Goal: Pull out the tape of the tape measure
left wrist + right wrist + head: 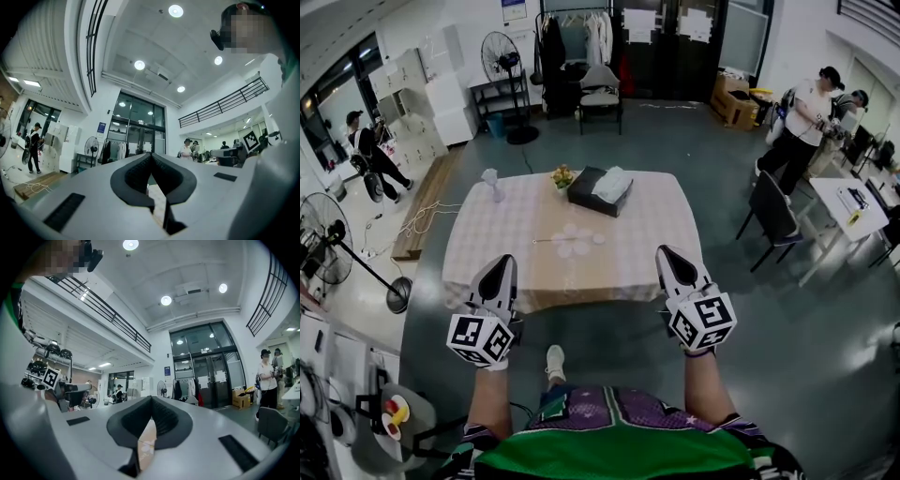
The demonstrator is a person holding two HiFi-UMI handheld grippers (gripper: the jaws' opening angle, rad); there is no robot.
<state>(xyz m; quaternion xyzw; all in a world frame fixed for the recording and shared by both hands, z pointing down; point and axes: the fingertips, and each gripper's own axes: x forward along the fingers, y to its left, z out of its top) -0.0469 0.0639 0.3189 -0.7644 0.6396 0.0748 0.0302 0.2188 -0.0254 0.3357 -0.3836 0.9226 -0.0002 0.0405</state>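
A table (487,253) with a pale checked cloth stands ahead of me. Near its middle lies a small pale round thing (573,240), perhaps the tape measure, with a thin strip running out to its left; it is too small to tell for sure. My left gripper (502,266) is held over the table's near left edge, with its jaws together and nothing between them (151,157). Over the near right edge my right gripper (668,254) is likewise shut and holds nothing (152,401). Both are well short of the round thing.
A dark tissue box (600,190), a small flower pot (562,176) and a clear glass (492,184) sit at the table's far side. A black chair (773,214) stands to the right, floor fans (504,56) to the left and behind. People stand at both sides of the room.
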